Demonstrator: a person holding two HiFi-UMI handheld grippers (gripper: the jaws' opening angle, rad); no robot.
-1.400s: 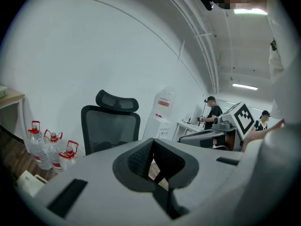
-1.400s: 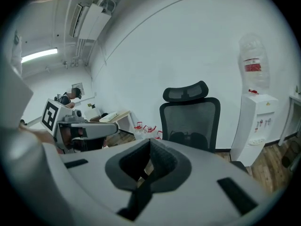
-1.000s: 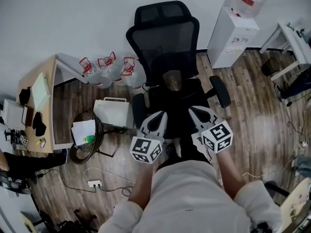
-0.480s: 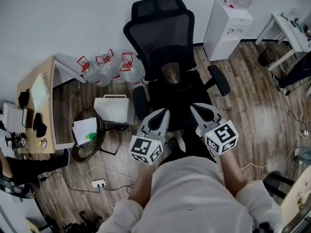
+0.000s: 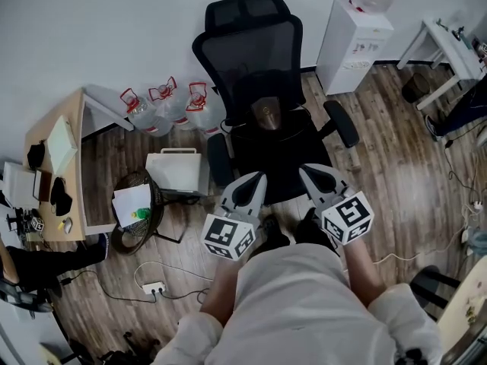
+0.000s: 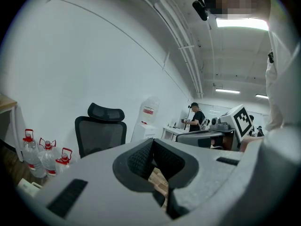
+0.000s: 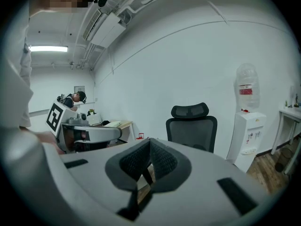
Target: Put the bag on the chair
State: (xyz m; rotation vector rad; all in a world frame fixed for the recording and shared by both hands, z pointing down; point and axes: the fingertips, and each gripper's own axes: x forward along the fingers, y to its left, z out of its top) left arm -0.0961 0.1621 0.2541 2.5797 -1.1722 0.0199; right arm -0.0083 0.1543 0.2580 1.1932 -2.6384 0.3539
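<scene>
- Chair (image 5: 259, 59) of black mesh with a headrest stands on the wooden floor (image 5: 388, 166), its back toward the white wall.
- On the seat, at its rear edge just against the backrest, lies a small brown thing, apparently the bag (image 5: 266, 115); I cannot make out its shape more exactly.
- The left gripper (image 5: 253, 179) hovers over the front left corner of the seat, with its jaws clenched together and nothing between them; its own view (image 6: 153, 142) shows the same.
- The right gripper (image 5: 310, 172) is over the front right corner of the seat, also closed and empty, as its own view (image 7: 149, 142) confirms.
- Both grippers point at the chair and are well apart from the bag.
- The person holding them stands at the front edge of the seat, in a light top.
- Left of the chair, three water bottles (image 5: 163, 109) with red handles stand on the floor by the wall.
- Nearer to the person are a white case (image 5: 176, 172) and a wire basket (image 5: 135, 207) with paper inside.
- A wooden desk (image 5: 57, 166) is at the far left.
- A white water dispenser (image 5: 354, 40) stands right of the chair, against the wall.
</scene>
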